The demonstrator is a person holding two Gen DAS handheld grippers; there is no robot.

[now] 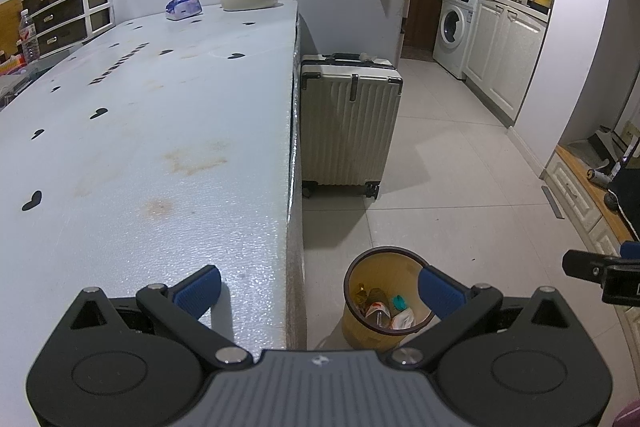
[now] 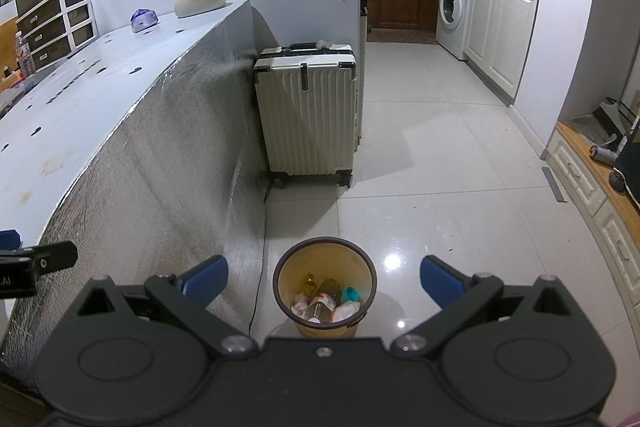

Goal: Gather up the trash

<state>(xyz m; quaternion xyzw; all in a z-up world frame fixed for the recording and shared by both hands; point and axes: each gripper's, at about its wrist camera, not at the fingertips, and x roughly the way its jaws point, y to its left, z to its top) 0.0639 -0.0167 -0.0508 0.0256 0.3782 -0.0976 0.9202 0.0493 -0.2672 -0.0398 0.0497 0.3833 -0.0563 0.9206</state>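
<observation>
Two empty grippers, one trash bin (image 2: pixel 325 287)

pale tiled floor (image 2: pixel 440 155) — white suitcase (image 2: pixel 310 115)

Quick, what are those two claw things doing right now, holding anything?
Left gripper: open, holding nothing.
Right gripper: open, holding nothing.

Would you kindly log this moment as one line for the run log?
left gripper: open, empty | right gripper: open, empty | bin: on floor beside table, trash inside | suitcase: upright behind bin
</observation>
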